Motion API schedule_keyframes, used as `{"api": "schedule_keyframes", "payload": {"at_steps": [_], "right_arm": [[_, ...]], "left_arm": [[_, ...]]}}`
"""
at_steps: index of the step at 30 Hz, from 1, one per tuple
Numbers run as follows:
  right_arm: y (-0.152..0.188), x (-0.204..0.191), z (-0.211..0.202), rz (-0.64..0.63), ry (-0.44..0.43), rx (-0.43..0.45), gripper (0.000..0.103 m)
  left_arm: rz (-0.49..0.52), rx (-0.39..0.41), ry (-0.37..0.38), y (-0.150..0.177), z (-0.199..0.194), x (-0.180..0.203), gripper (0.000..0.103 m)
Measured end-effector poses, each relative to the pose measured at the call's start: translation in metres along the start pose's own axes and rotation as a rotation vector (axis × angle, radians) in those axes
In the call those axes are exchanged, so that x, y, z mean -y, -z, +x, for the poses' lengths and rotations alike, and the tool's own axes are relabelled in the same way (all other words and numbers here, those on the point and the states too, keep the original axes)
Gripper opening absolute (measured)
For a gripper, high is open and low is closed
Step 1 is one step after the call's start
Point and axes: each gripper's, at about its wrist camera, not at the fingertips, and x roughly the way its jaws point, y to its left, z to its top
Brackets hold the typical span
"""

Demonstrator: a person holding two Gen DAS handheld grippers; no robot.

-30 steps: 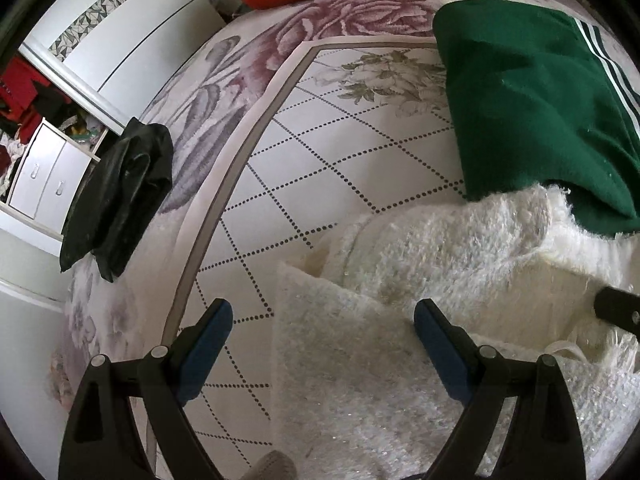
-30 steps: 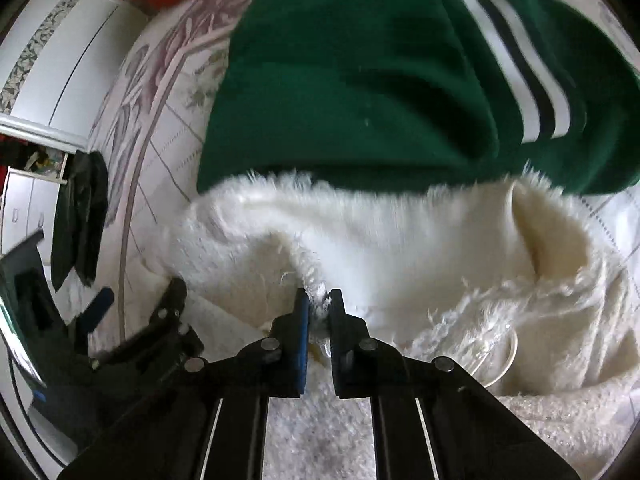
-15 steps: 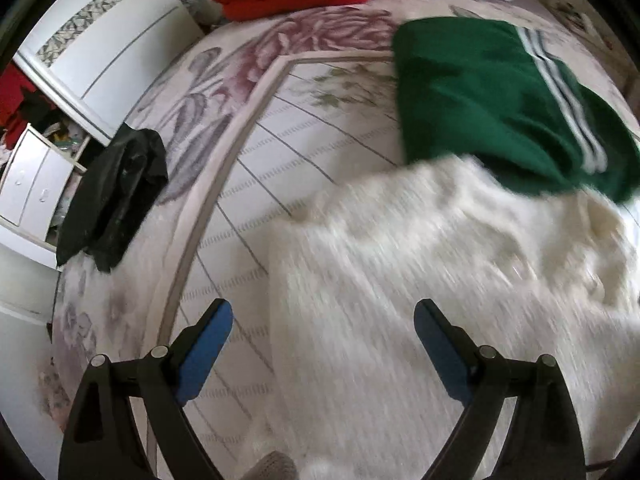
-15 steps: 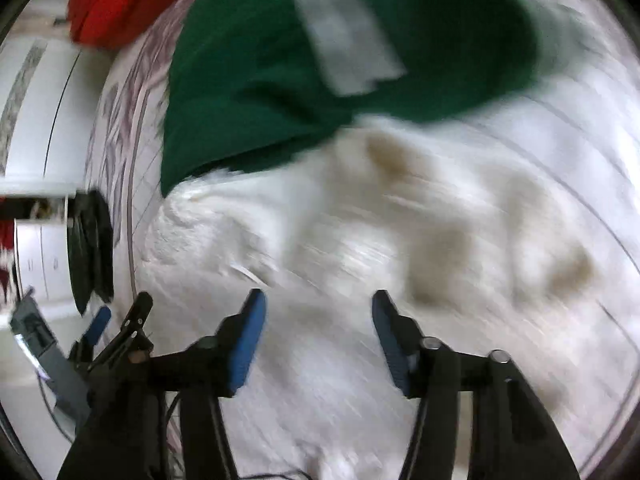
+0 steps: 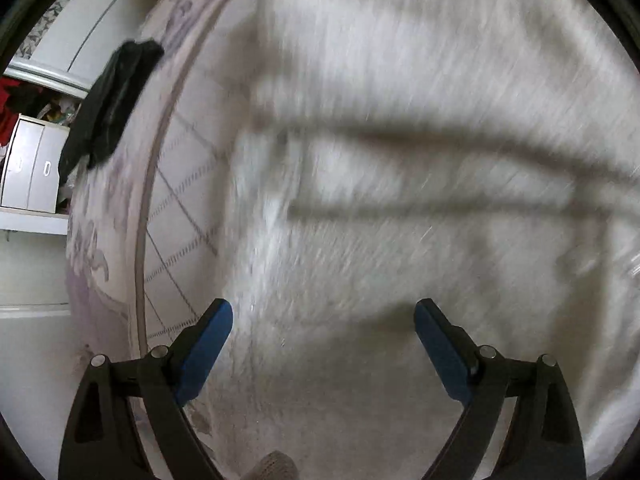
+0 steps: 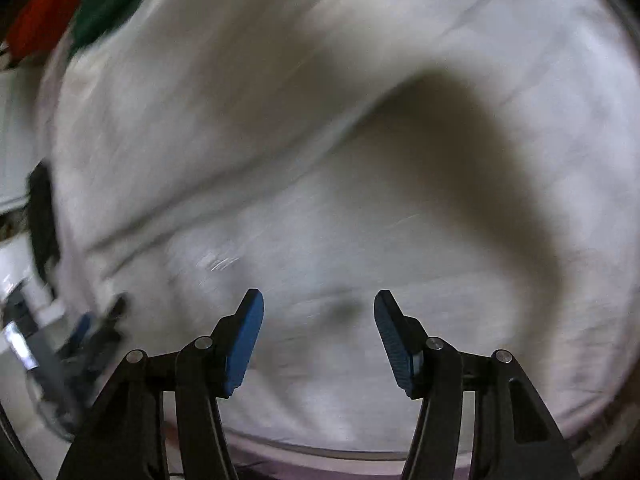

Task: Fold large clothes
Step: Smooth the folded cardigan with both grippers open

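Note:
A large fluffy white garment (image 5: pixel 400 160) lies spread on the bed and fills most of both views, blurred by motion; it also shows in the right wrist view (image 6: pixel 280 160). My left gripper (image 5: pixel 322 340) is open and empty, close above the garment's near left part. My right gripper (image 6: pixel 318 328) is open and empty, close above the garment, with a dark fold shadow to its upper right. The left gripper (image 6: pixel 80 344) shows blurred at the lower left of the right wrist view.
The floral bedspread (image 5: pixel 176 208) shows left of the garment. A black garment (image 5: pixel 108 100) lies at the bed's left edge. White drawers (image 5: pixel 28 168) and a wardrobe (image 5: pixel 92 28) stand beyond. A green garment (image 6: pixel 108 4) and a red one (image 6: pixel 44 20) lie farther back.
My right gripper let go of the white garment's edge and opened. The garment dropped flat and spread out. Both grippers have moved down close to it.

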Motion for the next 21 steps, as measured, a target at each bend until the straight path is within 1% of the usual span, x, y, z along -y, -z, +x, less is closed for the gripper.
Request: {"api": "schedule_keyframes", "payload": {"at_steps": [1,2,3,5,8,10,13,15,16,19,21], "right_arm": [[0.001,-0.011,0.013,-0.032,0.072,0.005,0.061],[0.002,-0.016,0.021,-0.048,0.136,0.018,0.062],[0.002,-0.018,0.026,-0.032,0.181,0.037,0.062],[0.003,-0.022,0.025,0.003,0.224,0.044,0.064],[0.002,-0.015,0.022,0.067,0.213,0.039,0.065],[0.0,-0.021,0.025,0.084,0.208,0.024,0.065],[-0.003,-0.031,0.026,0.07,0.229,0.017,0.065],[-0.002,-0.053,0.034,0.064,0.233,0.017,0.065],[-0.003,-0.05,0.033,0.059,0.231,0.015,0.065],[0.003,-0.067,0.039,0.048,0.204,-0.008,0.065],[0.003,-0.065,0.035,0.032,0.178,-0.03,0.065]], "left_arm": [[-0.005,0.012,0.014,0.0,0.006,-0.003,0.097],[-0.009,0.029,0.021,-0.002,0.008,-0.005,0.098],[-0.006,0.038,0.024,-0.005,0.008,-0.006,0.098],[0.009,0.051,0.02,-0.009,0.009,-0.005,0.098],[0.022,0.066,0.039,-0.011,0.009,-0.007,0.098],[0.029,0.073,0.059,-0.008,0.009,-0.014,0.098],[0.044,0.084,0.069,0.001,0.012,-0.03,0.098],[0.056,0.095,0.068,0.005,0.015,-0.042,0.098],[0.062,0.102,0.065,0.006,0.017,-0.047,0.098],[0.083,0.121,0.043,0.006,0.018,-0.06,0.098],[0.082,0.123,0.039,0.005,0.019,-0.07,0.098]]}}
